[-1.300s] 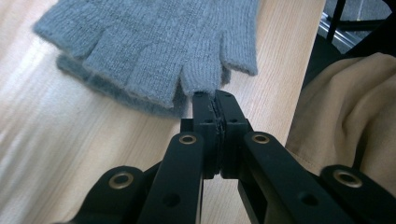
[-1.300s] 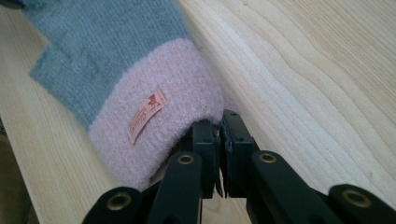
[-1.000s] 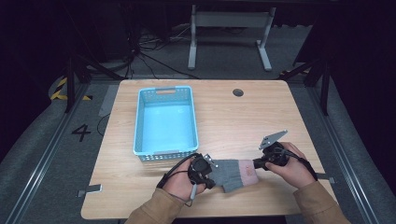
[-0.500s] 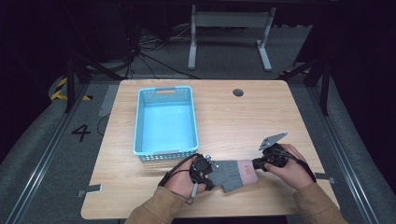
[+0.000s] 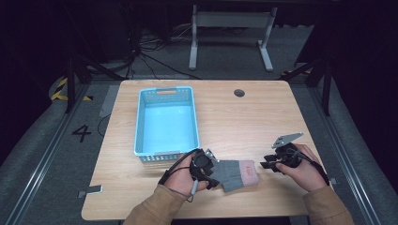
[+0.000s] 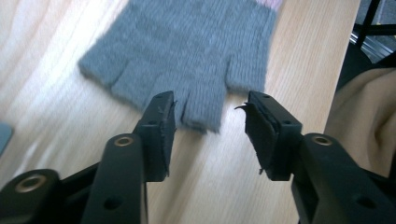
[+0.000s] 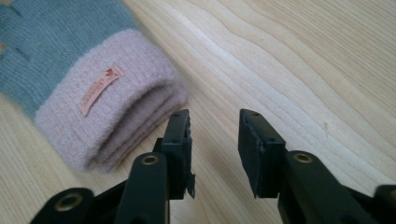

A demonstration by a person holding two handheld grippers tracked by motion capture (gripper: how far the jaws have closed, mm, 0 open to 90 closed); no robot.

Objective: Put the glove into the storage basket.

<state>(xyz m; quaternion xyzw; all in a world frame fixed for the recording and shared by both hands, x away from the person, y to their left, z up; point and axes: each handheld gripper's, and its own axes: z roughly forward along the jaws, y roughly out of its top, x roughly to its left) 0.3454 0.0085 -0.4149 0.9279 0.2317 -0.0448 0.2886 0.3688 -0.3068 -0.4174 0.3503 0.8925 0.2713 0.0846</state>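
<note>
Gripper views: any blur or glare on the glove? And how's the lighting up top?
Left gripper view: glove soft with motion blur, table grain smeared, jaws sharp. Right gripper view: pink cuff slightly blurred, a pale sheen on the wood. High view: table and blue basket evenly lit, surroundings nearly black.

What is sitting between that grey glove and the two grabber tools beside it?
Nothing visible. The glove lies flat on the table. The left gripper has its open fingers right at the glove's fingertip end, and the right gripper has just been opening beside the pink cuff, with bare wood between its fingers.
</note>
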